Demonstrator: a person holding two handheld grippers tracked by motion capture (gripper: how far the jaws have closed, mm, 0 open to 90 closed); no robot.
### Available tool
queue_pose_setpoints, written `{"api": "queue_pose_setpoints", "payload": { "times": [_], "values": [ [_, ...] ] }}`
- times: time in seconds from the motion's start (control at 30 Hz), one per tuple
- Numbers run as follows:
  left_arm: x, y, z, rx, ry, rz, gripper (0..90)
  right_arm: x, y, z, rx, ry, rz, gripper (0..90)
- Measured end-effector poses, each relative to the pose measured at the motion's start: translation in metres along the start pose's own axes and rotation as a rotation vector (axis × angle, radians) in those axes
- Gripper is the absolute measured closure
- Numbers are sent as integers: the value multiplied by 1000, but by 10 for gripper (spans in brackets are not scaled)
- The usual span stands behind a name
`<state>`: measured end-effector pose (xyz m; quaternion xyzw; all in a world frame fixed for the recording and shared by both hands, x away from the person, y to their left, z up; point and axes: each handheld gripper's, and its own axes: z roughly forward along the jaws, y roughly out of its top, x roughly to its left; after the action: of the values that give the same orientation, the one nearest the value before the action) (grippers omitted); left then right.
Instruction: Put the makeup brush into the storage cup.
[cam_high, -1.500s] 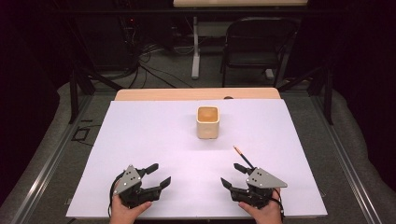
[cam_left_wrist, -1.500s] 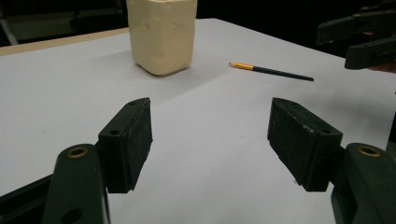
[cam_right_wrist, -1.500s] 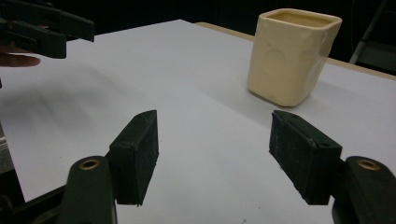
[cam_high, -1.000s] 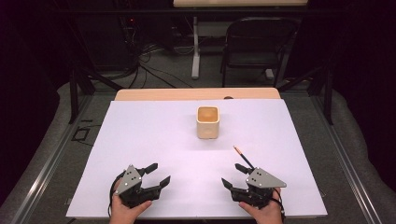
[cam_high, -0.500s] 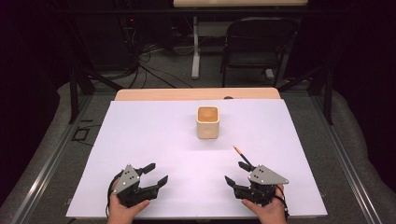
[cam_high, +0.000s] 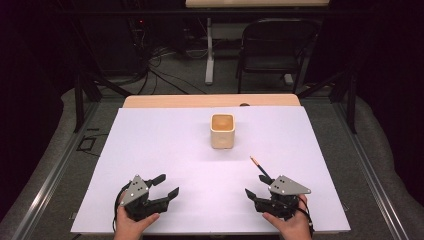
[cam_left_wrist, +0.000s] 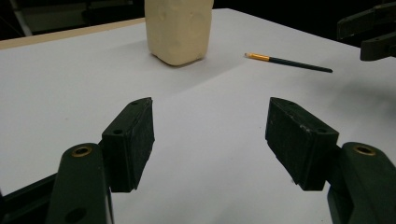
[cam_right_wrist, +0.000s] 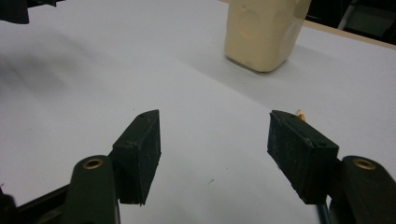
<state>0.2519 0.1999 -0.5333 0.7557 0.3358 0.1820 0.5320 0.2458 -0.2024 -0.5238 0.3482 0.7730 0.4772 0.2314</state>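
Approaching the pencil lying on the white tabletop near the cream cup, right hand-held gripper spread and just narrowing with nothing between, left hand-held gripper spread idle; next, straddling and pinching it.

each hand carries black tongs: left tongs, right tongs. each has 2 blocky black jaws with flat, scuffed pads, a brass-coloured rivet on each jaw arm, and a grey 3-cornered plate dotted with small holes on top. a black cable trails at the wrists.
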Motion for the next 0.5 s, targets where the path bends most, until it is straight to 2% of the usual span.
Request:
{"api": "queue_pose_setpoints", "payload": {
  "times": [0.1, 0.33, 0.5],
  "values": [
    [-1, 0, 0, 3, -1, 3, 326, -5, -1, -2, 12, -8, 20, 350],
    [-1, -1, 1, 22, -11, -9, 334, -8, -2, -2, 25, -13, 28, 354],
    [-2, 0, 0, 22, -11, -1, 335, -14, 0, -1, 61, -2, 57, 360]
  ]
}}
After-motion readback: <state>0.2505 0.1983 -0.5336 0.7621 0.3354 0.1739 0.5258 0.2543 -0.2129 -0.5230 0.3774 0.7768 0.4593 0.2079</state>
